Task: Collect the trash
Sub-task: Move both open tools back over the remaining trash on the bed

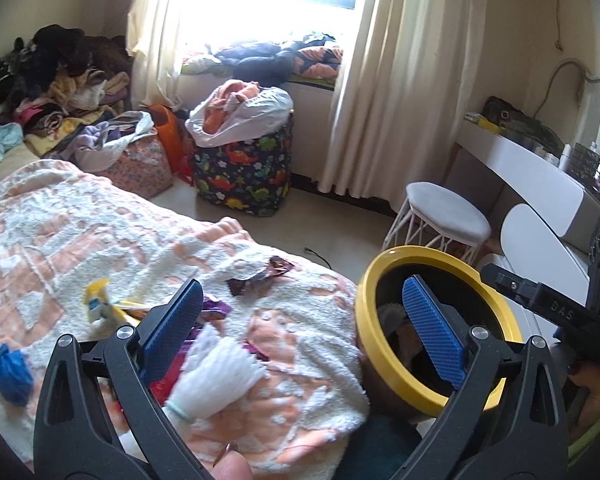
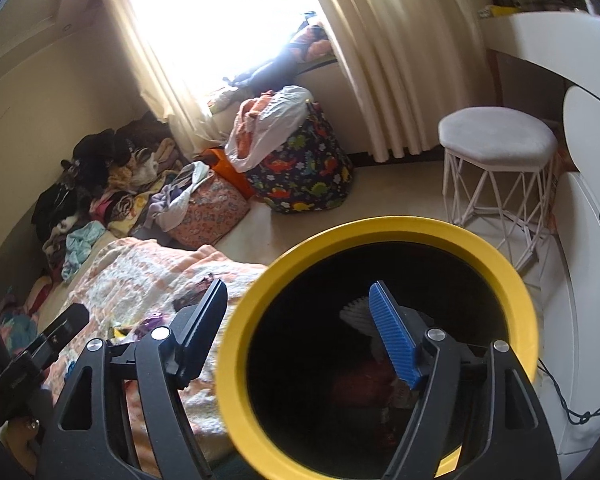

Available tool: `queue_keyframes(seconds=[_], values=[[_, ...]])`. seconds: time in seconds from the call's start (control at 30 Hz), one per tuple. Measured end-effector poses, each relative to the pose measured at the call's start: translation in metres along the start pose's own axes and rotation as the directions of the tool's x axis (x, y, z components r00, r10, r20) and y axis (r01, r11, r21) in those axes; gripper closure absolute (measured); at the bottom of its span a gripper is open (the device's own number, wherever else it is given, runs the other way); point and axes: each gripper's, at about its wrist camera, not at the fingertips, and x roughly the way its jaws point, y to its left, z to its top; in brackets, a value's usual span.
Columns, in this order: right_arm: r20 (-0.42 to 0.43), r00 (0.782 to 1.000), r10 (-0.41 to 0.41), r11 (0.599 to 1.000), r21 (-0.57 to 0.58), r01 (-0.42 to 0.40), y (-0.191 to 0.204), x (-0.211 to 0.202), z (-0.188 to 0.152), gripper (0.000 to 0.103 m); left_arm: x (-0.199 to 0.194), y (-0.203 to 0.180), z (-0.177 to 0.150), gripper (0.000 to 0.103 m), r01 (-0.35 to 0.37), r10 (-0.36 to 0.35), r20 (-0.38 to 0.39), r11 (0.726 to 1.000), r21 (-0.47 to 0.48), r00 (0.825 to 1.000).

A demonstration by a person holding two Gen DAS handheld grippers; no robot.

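A yellow-rimmed black bin stands beside the bed; it fills the right wrist view with trash inside. On the blanket lie a white pleated paper cup, a brown wrapper, a purple wrapper, a yellow-white packet and a blue scrap. My left gripper is open above the paper cup, holding nothing. My right gripper is open with the bin's rim between its fingers, one finger inside the bin.
A white stool and a white dresser stand to the right. A dinosaur-print bag, a floral bag and piles of clothes sit under the window at the back.
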Motion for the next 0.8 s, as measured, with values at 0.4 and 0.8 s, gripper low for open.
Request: queue_keyframes(seconds=[0.4, 0.8], values=[[-0.012, 0.999, 0.051, 0.997, -0.064, -0.052, 0.042, 0.0, -0.008, 0.028, -0.02, 0.029, 0.003, 0.011, -0.056, 0.058, 0.046, 0.998, -0.037, 0.997], [-0.038, 0.995, 0.095, 0.987, -0.13, -0.099, 0.08, 0.0, -0.02, 0.028, -0.033, 0.056, 0.004, 0.011, -0.093, 0.098, 0.068, 0.993, -0.074, 0.993]])
